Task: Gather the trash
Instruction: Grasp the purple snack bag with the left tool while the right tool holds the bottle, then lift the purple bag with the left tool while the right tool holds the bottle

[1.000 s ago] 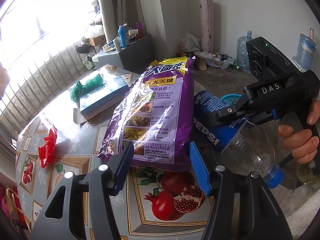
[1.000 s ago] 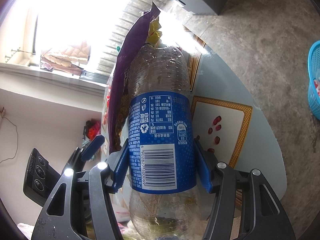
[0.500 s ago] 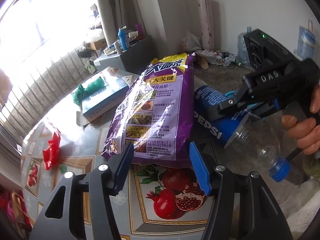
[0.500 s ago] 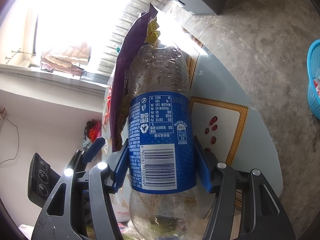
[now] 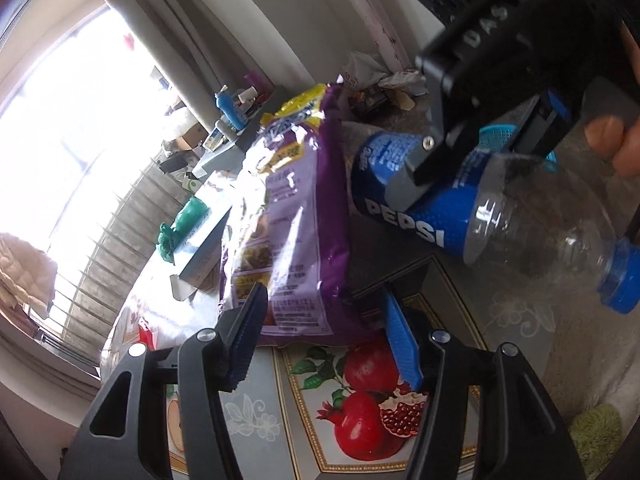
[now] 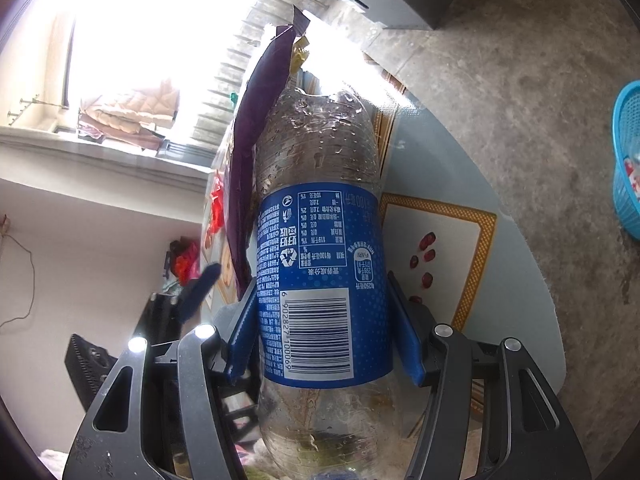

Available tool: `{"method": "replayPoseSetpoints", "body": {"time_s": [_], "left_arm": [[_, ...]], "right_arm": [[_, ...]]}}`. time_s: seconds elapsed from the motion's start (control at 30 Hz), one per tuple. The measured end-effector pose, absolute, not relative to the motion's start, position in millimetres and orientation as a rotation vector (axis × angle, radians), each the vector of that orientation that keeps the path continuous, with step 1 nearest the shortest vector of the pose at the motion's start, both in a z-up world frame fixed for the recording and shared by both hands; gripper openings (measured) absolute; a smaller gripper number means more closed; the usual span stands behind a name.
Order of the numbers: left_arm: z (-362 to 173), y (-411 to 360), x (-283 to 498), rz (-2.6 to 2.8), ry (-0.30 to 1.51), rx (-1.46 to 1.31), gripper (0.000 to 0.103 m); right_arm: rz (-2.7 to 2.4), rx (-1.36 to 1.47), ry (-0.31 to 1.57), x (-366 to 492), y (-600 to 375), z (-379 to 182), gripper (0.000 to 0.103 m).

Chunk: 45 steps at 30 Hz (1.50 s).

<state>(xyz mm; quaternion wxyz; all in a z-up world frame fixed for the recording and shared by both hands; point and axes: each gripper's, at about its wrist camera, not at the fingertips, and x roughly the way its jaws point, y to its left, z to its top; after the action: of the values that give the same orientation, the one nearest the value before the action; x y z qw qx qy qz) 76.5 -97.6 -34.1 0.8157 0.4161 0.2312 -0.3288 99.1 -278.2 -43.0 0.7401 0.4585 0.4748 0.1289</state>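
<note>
My right gripper [image 6: 324,336] is shut on an empty clear Pepsi bottle [image 6: 320,264] with a blue label and holds it above the table; the bottle also shows in the left wrist view [image 5: 472,216], blue cap to the right, with the right gripper [image 5: 492,92] clamped on it. My left gripper [image 5: 324,332] is open, its blue pads on either side of the lower edge of a purple snack bag [image 5: 288,220], which stands beside the bottle [image 6: 256,128].
The round table [image 5: 360,412] has a pomegranate-print cover. A box with a green bag [image 5: 184,220] and red wrapper scraps [image 6: 216,208] lie on it. A blue basket [image 6: 628,160] stands on the floor to the right.
The right gripper lifted the Pepsi bottle up and away from the table. The left wrist view tilted, and the left gripper stayed at the purple bag's lower edge.
</note>
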Motion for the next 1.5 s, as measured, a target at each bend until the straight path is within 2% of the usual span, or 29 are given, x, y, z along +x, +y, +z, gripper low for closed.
{"method": "replayPoseSetpoints", "body": {"time_s": [0.1, 0.2, 0.23, 0.3, 0.37, 0.53, 0.7, 0.93, 1.03, 1.2, 1.37, 1.5], "left_arm": [[-37.2, -98.2, 82.8, -0.691, 0.492, 0.881, 0.056], [-37.4, -97.0, 86.3, -0.682, 0.497, 0.864, 0.036], [-36.1, -95.5, 86.2, -0.679, 0.504, 0.848, 0.027], [-32.4, -92.1, 86.4, -0.677, 0.512, 0.821, 0.023], [-27.0, -87.3, 84.2, -0.67, 0.512, 0.807, 0.014], [6.0, -64.2, 69.7, -0.731, 0.598, 0.688, 0.012], [66.1, -18.3, 76.1, -0.857, 0.79, 0.295, 0.011], [112.0, 39.7, 106.0, -1.031, 0.938, -0.255, 0.011], [108.9, 56.3, 119.4, -1.012, 0.974, -0.37, 0.011], [55.4, 80.1, 138.2, -0.928, 1.152, -0.574, 0.01], [12.4, 103.2, 137.0, -0.782, 1.226, -0.617, 0.011], [-2.2, 107.8, 131.7, -0.744, 1.241, -0.613, 0.011]], "right_arm": [[0.275, 1.0, 1.045, 99.3, -277.1, -41.3, 0.056], [0.269, 1.002, 1.046, 98.7, -277.6, -40.1, 0.056], [0.266, 1.001, 1.046, 98.5, -277.3, -39.9, 0.056], [0.262, 1.001, 1.047, 98.4, -277.0, -39.2, 0.056], [0.257, 0.999, 1.047, 98.3, -276.4, -38.7, 0.056], [0.237, 0.979, 1.052, 96.8, -273.5, -35.1, 0.056], [0.239, 0.968, 1.054, 95.4, -270.0, -32.1, 0.056], [0.266, 0.931, 1.0, 89.8, -266.8, -11.7, 0.056], [0.264, 0.906, 0.977, 84.5, -267.5, -1.2, 0.056], [0.212, 0.887, 0.963, 70.0, -274.3, 9.4, 0.056], [0.221, 0.872, 0.93, 65.1, -272.4, 24.6, 0.056], [0.316, 0.802, 0.971, 86.8, -234.2, 28.0, 0.056]]}}
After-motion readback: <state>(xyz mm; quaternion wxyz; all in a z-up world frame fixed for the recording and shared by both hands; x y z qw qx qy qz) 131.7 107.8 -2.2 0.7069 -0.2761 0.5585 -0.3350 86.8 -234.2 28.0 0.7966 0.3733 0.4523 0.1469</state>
